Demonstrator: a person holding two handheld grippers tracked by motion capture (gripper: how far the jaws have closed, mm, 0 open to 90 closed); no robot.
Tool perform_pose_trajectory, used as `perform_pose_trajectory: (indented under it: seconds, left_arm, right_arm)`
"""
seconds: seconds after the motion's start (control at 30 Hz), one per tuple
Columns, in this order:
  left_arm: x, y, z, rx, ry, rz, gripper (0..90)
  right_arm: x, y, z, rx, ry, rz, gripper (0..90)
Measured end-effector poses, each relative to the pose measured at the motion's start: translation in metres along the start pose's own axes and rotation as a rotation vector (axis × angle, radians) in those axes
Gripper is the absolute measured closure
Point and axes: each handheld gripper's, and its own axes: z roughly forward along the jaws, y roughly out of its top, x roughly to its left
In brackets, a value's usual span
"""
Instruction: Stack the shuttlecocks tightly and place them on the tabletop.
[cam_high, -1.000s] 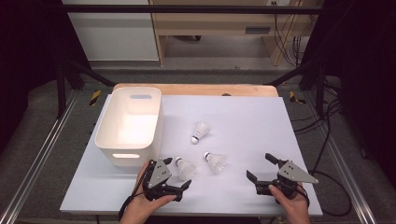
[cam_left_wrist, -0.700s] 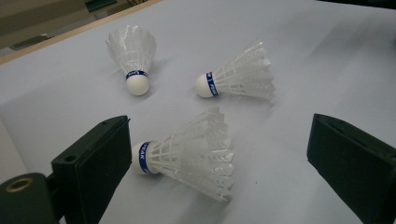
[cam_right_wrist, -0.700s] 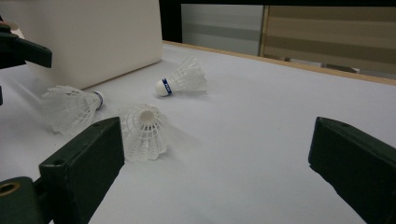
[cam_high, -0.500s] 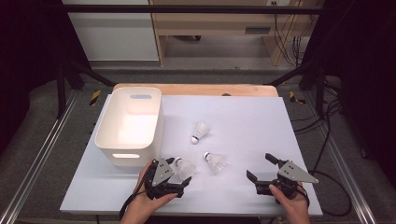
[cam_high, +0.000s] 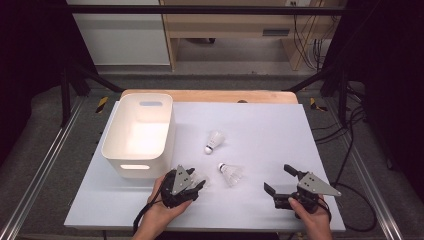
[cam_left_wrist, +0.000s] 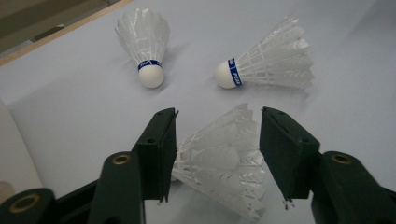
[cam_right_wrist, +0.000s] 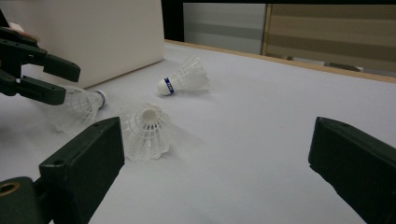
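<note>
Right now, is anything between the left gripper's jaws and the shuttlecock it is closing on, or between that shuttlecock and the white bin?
Nothing visible. The left gripper has just been closing; the nearest shuttlecock lies between its jaws, feathers at the left pad, a small gap at the right. The white bin sits right beside it. The other two shuttlecocks lie off to the right.

Left gripper (cam_high: 192, 186) low at the near table edge (cam_high: 210, 227), held from below by the left hand (cam_high: 162, 212); 2 jaws just been closing, shuttlecock (cam_left_wrist: 219, 168) between them. Right gripper (cam_high: 280, 180) farther along that edge, jaws spread wide, gripped by the right hand (cam_high: 312, 217).
</note>
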Motion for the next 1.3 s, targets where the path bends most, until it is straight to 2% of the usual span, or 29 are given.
perform_pose_trajectory:
  seconds: [0.2,0.5,0.67,0.8,0.87,0.97,1.3]
  left_arm:
    - [0.0,0.0,0.004,0.012,0.019,0.012,59.2]
    - [0.0,0.006,0.013,0.014,0.007,0.05,69.1]
    - [0.0,0.013,0.02,0.01,0.0,0.041,75.5]
    - [0.001,0.017,0.024,0.007,0.005,0.003,82.0]
    - [0.001,0.02,0.026,0.012,0.008,0.002,85.4]
    - [0.002,0.023,0.028,0.009,0.028,-0.006,89.3]
    - [0.014,0.033,0.028,-0.012,0.146,-0.06,90.0]
  right_arm:
    - [0.0,0.0,0.0,0.002,0.005,0.003,4.0]
    - [0.0,0.0,0.001,0.005,0.006,0.002,4.1]
    - [0.0,0.0,0.001,0.004,0.01,0.001,4.1]
    - [0.0,0.0,0.0,0.005,0.009,0.004,4.1]
    - [0.0,0.0,0.0,0.005,0.009,0.005,4.1]
    - [0.0,0.0,0.001,0.004,0.013,0.003,4.1]
    - [0.0,0.0,0.0,0.003,0.015,0.006,4.0]
